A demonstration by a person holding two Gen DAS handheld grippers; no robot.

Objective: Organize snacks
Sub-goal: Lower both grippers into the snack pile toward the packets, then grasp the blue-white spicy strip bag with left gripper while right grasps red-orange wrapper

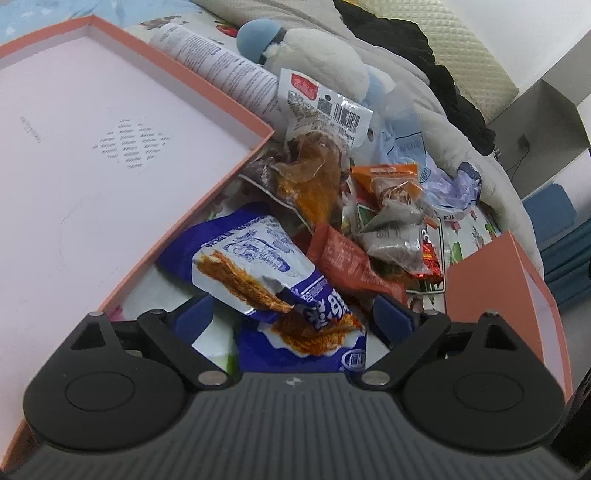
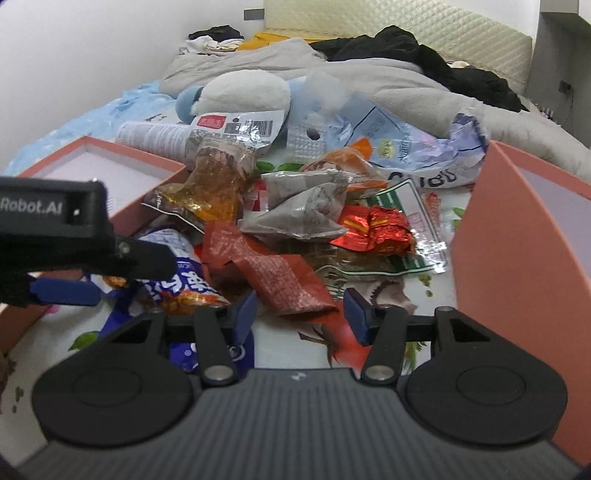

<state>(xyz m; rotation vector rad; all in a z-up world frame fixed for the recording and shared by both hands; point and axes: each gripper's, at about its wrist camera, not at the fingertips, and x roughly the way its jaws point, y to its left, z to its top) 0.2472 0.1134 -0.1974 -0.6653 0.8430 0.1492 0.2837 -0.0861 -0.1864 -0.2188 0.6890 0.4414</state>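
The left wrist view looks steeply down and forward, close over the snack pile [image 1: 332, 206], with the pink box lid [image 1: 92, 147] at ten o'clock. The right wrist view sits lower and flatter, facing up the bed toward the headboard [image 2: 406, 26] at twelve. Both share the pile, the blue packet [image 2: 184, 284] and the plush toy [image 2: 243, 92].
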